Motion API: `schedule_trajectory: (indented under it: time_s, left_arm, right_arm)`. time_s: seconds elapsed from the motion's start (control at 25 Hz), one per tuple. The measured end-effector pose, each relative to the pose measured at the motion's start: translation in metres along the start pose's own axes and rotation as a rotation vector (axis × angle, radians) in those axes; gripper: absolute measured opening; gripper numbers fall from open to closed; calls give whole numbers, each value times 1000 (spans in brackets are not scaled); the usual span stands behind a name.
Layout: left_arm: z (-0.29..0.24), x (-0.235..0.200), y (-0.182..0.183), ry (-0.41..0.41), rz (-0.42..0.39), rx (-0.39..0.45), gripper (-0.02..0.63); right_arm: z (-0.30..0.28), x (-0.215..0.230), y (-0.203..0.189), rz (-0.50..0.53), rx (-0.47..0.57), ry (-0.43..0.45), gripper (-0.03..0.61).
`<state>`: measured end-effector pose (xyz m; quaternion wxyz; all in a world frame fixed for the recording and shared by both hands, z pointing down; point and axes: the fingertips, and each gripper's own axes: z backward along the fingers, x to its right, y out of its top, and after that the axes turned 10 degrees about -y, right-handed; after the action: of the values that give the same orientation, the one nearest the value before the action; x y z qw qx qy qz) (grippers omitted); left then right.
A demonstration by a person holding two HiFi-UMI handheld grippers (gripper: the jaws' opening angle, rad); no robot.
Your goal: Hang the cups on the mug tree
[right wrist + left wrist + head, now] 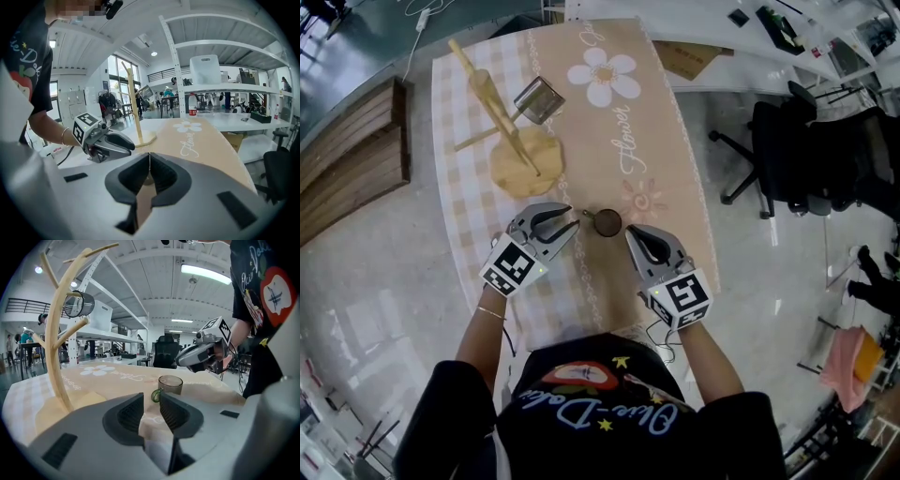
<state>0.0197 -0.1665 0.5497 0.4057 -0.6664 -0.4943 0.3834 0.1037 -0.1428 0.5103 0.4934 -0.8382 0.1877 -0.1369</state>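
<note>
Hovering low, the left claw [151, 398] is standing slightly parted and empty, the right claw [149, 161] pinched together on nothing; between them a glass cup [607, 222] is waiting on the desk [661, 159], not yet hung, while farther off one metal cup [539, 99] is already hanging on the mug tree [501, 114]

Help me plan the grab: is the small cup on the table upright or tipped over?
Upright: the cup stands on its base, open rim up, handle sideways toward the left gripper.
</note>
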Motion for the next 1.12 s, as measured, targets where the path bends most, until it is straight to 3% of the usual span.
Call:
schedule_trajectory:
  time_s: [0.16, 0.44, 0.88, 1.12]
  left_arm:
    - [-1, 2, -1, -20, -12, -15, 101]
    - [-12, 3, -11, -38, -77, -130, 104]
    - [-24, 2, -12, -77, -65, -183, 104]
    - [-28, 1, -14, -81, -125, -237, 104]
  right_arm:
    - [-3, 1, -3, -3, -12, -15, 11]
    - [-5, 2, -9, 0, -40, -33, 11]
    - [-3, 8, -17, -2, -65, -40, 11]
    - [-10, -1, -23, 105, -119, -18, 11]
